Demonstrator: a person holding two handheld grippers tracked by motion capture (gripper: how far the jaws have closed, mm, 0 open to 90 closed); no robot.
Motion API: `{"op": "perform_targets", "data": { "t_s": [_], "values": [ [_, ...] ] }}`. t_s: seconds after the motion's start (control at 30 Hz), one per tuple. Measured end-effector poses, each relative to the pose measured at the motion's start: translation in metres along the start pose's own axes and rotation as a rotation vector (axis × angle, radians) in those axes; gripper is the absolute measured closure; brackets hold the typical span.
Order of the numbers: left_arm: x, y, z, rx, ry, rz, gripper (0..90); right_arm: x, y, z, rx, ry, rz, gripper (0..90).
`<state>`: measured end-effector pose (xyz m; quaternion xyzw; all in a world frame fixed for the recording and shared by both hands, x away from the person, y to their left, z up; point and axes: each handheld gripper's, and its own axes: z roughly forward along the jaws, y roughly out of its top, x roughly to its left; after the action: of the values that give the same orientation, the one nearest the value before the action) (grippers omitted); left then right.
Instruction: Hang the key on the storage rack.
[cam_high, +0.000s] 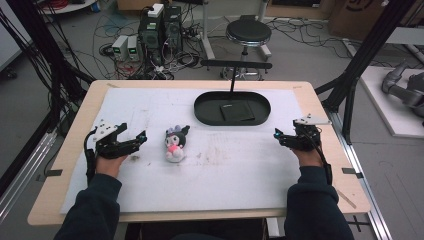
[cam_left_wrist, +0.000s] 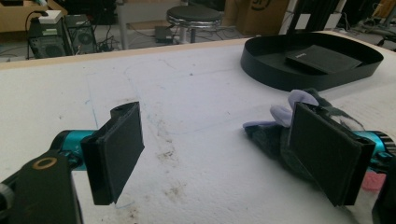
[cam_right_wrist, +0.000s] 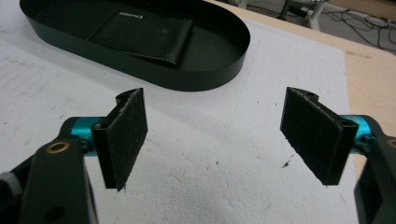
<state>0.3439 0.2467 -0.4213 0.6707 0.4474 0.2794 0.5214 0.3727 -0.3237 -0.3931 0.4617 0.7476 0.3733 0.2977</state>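
Note:
A small plush toy (cam_high: 175, 144), black and white with pink, lies on the white foam mat left of the middle. My left gripper (cam_high: 141, 137) rests just to its left, pointing at it, jaws open. In the left gripper view the plush (cam_left_wrist: 273, 133) lies partly behind the right jaw of my left gripper (cam_left_wrist: 219, 140), and nothing is between the pads. A black oval tray (cam_high: 206, 107) at the back holds a flat black wallet (cam_high: 238, 112). My right gripper (cam_high: 276, 134) stands open over the bare mat at the right. Beyond my right gripper (cam_right_wrist: 217, 133) sit the tray (cam_right_wrist: 201, 79) and wallet (cam_right_wrist: 144, 35).
The mat covers a wooden table (cam_high: 65, 165) whose edge shows all round. A black T-shaped stand (cam_high: 235, 65) rises behind the tray. A stool (cam_high: 248, 32), computer boxes (cam_high: 160, 27) and cables are on the floor beyond. Black frame posts (cam_high: 357, 60) flank the table.

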Motion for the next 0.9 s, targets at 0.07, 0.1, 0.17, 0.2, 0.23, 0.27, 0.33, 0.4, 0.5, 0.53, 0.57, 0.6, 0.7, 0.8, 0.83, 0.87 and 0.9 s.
{"op": "perform_targets", "data": {
  "t_s": [0.07, 0.1, 0.17, 0.2, 0.23, 0.27, 0.33, 0.4, 0.5, 0.53, 0.57, 0.6, 0.7, 0.8, 0.83, 0.87, 0.9],
  "values": [
    [-0.002, 0.000, 0.000, 0.003, -0.013, -0.002, 18.4, 0.000, 0.000, -0.001, -0.010, 0.005, 0.002, 23.6],
    [-0.004, 0.000, 0.001, 0.002, -0.020, -0.001, 18.6, 0.000, 0.000, -0.001, -0.011, 0.007, 0.003, 23.6],
    [-0.008, 0.000, 0.003, 0.010, -0.036, -0.004, 18.6, 0.001, 0.000, -0.001, -0.009, 0.016, 0.003, 23.8],
    [-0.011, 0.001, 0.004, 0.016, -0.043, -0.003, 18.6, 0.002, 0.000, -0.001, -0.006, 0.019, 0.004, 24.4],
    [-0.014, 0.001, 0.005, 0.019, -0.053, -0.004, 18.8, 0.002, 0.000, 0.000, -0.007, 0.022, 0.000, 24.7],
    [-0.017, 0.002, 0.007, 0.023, -0.063, -0.001, 19.0, 0.003, 0.000, 0.000, -0.002, 0.023, -0.005, 24.7],
    [-0.025, 0.003, 0.009, 0.028, -0.079, 0.003, 19.5, 0.004, -0.001, 0.001, 0.000, 0.025, -0.014, 24.7],
    [-0.035, 0.004, 0.012, 0.040, -0.096, 0.013, 20.2, 0.004, -0.001, 0.001, -0.001, 0.030, -0.017, 24.8],
    [-0.049, 0.005, 0.017, 0.059, -0.119, 0.021, 21.0, 0.006, -0.002, 0.001, -0.003, 0.039, -0.015, 24.8],
    [-0.053, 0.006, 0.019, 0.068, -0.116, 0.022, 21.2, 0.006, -0.002, 0.000, -0.001, 0.042, -0.019, 24.8],
    [-0.056, 0.006, 0.022, 0.084, -0.113, 0.018, 21.4, 0.007, -0.002, 0.000, -0.006, 0.044, -0.018, 24.8],
    [-0.058, 0.007, 0.024, 0.095, -0.112, 0.006, 21.5, 0.007, -0.002, 0.000, -0.007, 0.048, -0.024, 24.9],
    [-0.067, 0.008, 0.031, 0.135, -0.093, -0.028, 21.5, 0.007, -0.001, 0.000, -0.016, 0.048, -0.024, 25.3],
    [-0.076, 0.010, 0.039, 0.177, -0.074, -0.030, 21.5, 0.006, -0.002, 0.000, -0.013, 0.050, -0.022, 25.3],
    [-0.078, 0.011, 0.041, 0.188, -0.072, -0.026, 21.5, 0.006, -0.002, 0.001, -0.009, 0.053, -0.022, 25.3],
    [-0.081, 0.012, 0.044, 0.201, -0.063, -0.022, 21.7, 0.007, -0.002, 0.001, -0.009, 0.053, -0.023, 25.3],
    [-0.084, 0.013, 0.047, 0.210, -0.061, -0.024, 21.8, 0.007, -0.002, 0.002, -0.008, 0.055, -0.024, 25.3]
  ]
}}
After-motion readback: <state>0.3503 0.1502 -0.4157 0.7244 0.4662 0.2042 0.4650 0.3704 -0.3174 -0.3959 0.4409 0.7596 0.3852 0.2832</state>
